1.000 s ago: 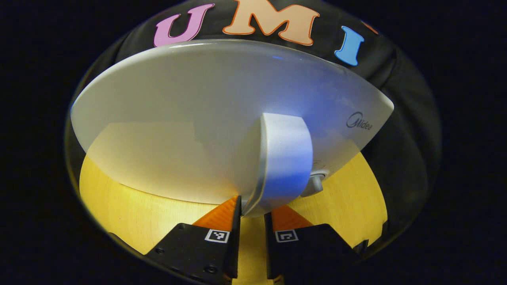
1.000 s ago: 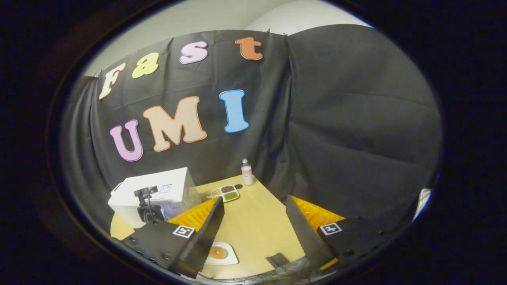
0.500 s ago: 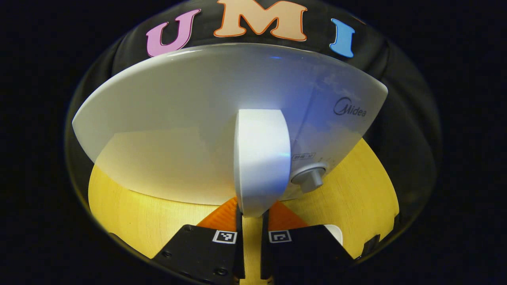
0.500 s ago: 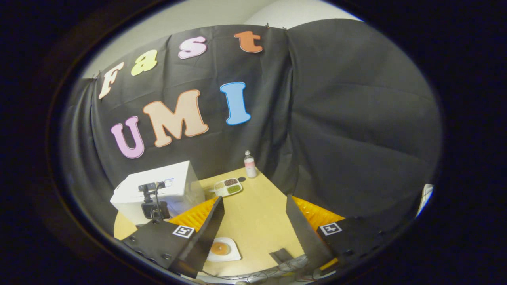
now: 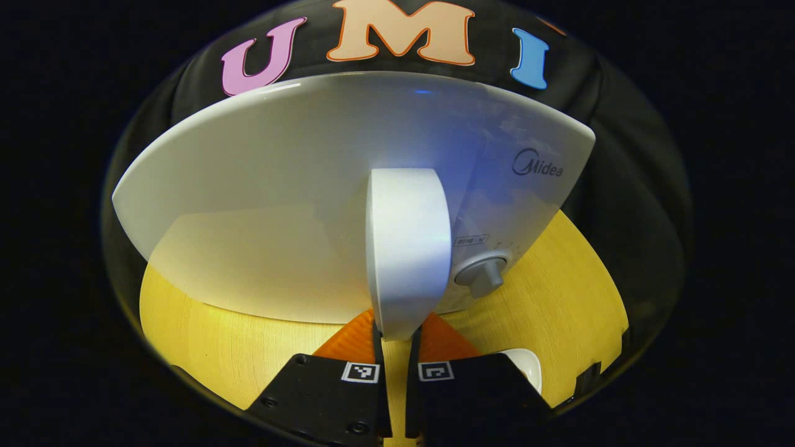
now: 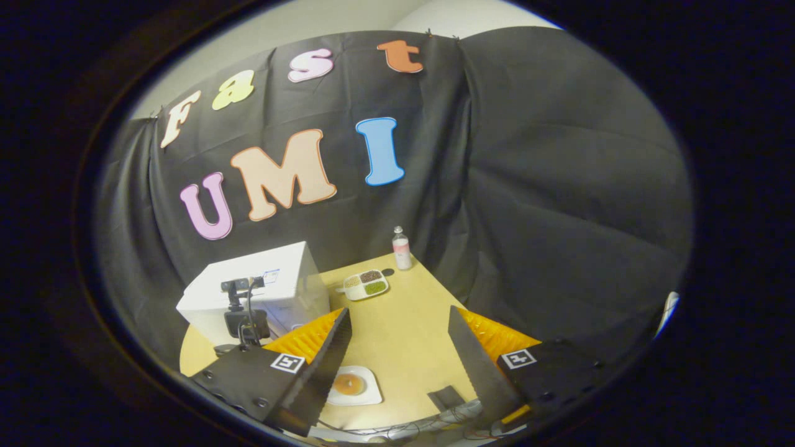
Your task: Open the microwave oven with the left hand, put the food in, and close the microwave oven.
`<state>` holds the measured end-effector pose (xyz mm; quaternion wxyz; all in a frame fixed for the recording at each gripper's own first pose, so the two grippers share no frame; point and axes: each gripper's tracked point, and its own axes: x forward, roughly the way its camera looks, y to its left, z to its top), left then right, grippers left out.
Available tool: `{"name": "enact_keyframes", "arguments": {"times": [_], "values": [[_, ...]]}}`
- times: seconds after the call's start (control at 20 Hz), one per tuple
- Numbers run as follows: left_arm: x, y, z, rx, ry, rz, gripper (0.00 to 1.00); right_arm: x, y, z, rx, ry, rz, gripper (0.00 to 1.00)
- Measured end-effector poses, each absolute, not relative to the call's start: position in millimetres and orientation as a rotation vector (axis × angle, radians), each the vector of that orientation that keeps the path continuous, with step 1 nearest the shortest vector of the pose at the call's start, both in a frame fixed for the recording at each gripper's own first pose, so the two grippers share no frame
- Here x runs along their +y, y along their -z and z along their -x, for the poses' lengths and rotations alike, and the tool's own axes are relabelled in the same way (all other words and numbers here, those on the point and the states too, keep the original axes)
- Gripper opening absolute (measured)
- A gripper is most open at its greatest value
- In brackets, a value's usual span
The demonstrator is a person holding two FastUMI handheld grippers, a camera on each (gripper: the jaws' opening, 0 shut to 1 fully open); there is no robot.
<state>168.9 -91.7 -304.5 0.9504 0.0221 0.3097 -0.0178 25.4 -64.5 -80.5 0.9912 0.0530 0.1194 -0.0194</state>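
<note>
The white microwave (image 5: 279,186) stands close in front in the left gripper view, door flush with its front. Its upright white handle (image 5: 407,248) reaches down between the fingers of my left gripper (image 5: 395,333), which is shut on the handle's lower end. A grey knob (image 5: 481,276) sits right of the handle. In the right gripper view my right gripper (image 6: 399,313) hangs open and empty high above the table. Below it lies a white plate (image 6: 366,392) with a round brown piece of food (image 6: 349,383). The microwave (image 6: 273,288) stands to the left.
A compartment tray (image 6: 366,284) with food and a small bottle (image 6: 402,247) stand at the table's far corner. A dark flat object (image 6: 448,397) and cables (image 6: 404,428) lie near the front edge. The plate's rim (image 5: 526,366) shows right of the left gripper.
My left gripper's fingers have closed in on the handle, which now faces the camera squarely. The right gripper has drifted slightly, staying open.
</note>
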Motion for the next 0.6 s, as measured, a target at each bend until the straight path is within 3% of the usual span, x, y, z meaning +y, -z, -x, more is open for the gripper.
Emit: {"name": "enact_keyframes", "arguments": {"times": [0.1, 0.15, 0.6], "values": [[-91, 305, -169, 0.63, 0.035, -0.045, 0.06, -59, 82, -30, 0.246, 0.024, -0.095, 0.92], [-91, 304, -169, 0.629, 0.034, -0.044, 0.06, -56, 83, -32, 0.249, 0.018, -0.091, 0.98], [-91, 303, -167, 0.61, 0.023, -0.014, 0.07, -39, 93, -38, 0.277, -0.021, -0.061, 0.98]]}}
